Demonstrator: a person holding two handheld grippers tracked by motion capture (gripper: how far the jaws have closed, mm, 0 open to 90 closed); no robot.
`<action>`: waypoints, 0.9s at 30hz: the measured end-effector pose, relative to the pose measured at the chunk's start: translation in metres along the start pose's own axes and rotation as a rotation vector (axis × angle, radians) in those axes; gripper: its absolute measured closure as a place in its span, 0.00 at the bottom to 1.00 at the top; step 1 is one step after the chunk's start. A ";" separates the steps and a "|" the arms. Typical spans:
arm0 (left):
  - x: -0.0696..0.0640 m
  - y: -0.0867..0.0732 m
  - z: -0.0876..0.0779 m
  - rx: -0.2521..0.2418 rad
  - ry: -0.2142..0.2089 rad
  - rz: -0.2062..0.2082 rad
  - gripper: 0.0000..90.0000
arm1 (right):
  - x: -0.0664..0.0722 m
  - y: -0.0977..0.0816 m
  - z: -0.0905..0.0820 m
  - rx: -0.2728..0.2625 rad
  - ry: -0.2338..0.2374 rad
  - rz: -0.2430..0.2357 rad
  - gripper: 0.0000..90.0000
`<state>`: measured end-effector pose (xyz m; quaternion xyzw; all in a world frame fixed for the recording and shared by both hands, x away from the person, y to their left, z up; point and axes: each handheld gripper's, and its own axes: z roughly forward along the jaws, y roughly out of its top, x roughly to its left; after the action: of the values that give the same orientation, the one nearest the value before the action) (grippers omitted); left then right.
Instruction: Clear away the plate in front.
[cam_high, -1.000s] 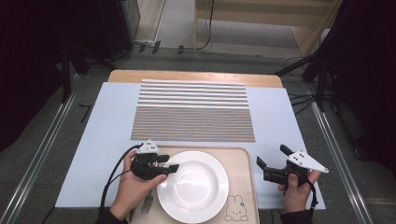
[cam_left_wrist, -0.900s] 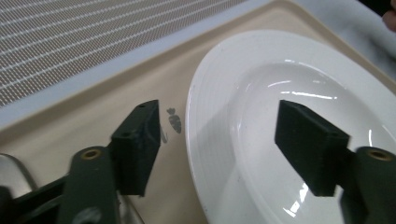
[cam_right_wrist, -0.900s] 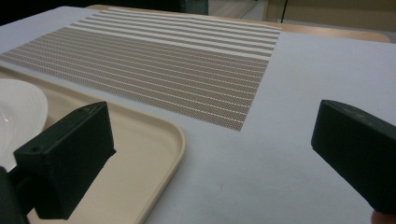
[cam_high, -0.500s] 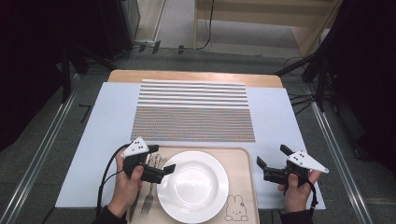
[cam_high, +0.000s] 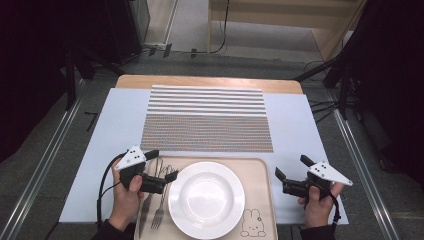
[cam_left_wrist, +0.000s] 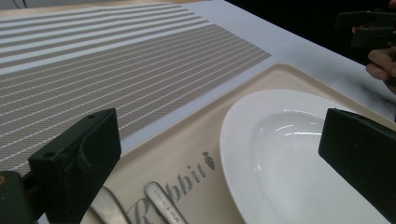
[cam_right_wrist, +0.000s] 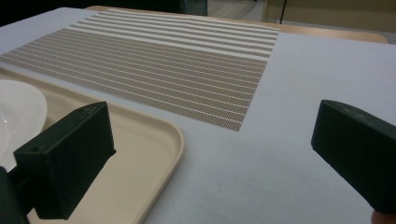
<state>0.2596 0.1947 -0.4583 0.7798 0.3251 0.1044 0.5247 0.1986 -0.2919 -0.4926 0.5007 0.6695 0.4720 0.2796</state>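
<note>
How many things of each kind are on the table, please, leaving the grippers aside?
Plates: 1
Trays: 1
Striped placemats: 1
Cutlery pieces, one clearly a fork: 2
Total: 5

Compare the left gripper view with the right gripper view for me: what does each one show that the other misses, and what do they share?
Left gripper view: two cutlery handles on the tray beside the "Rabbit" lettering, most of the white plate, and the other hand with its gripper at top right.

Right gripper view: the tray's rounded corner, bare blue-white table cover to its right, and the table's wooden far edge.

Both: the striped placemat, the beige tray, part of the plate, and each gripper's own jaws wide apart with nothing between them.
</note>
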 end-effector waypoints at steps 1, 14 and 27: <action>0.001 0.000 -0.003 -0.003 0.008 0.003 0.00 | 0.000 0.000 0.000 0.001 0.000 -0.001 0.00; 0.017 -0.009 -0.031 -0.061 0.061 0.009 0.00 | 0.000 0.000 0.000 -0.001 -0.001 -0.003 0.00; 0.033 -0.024 -0.059 -0.085 0.128 -0.017 0.00 | 0.000 0.000 0.000 -0.001 -0.002 -0.002 0.00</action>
<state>0.2459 0.2649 -0.4603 0.7459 0.3597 0.1631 0.5363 0.1984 -0.2924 -0.4924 0.5001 0.6696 0.4717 0.2811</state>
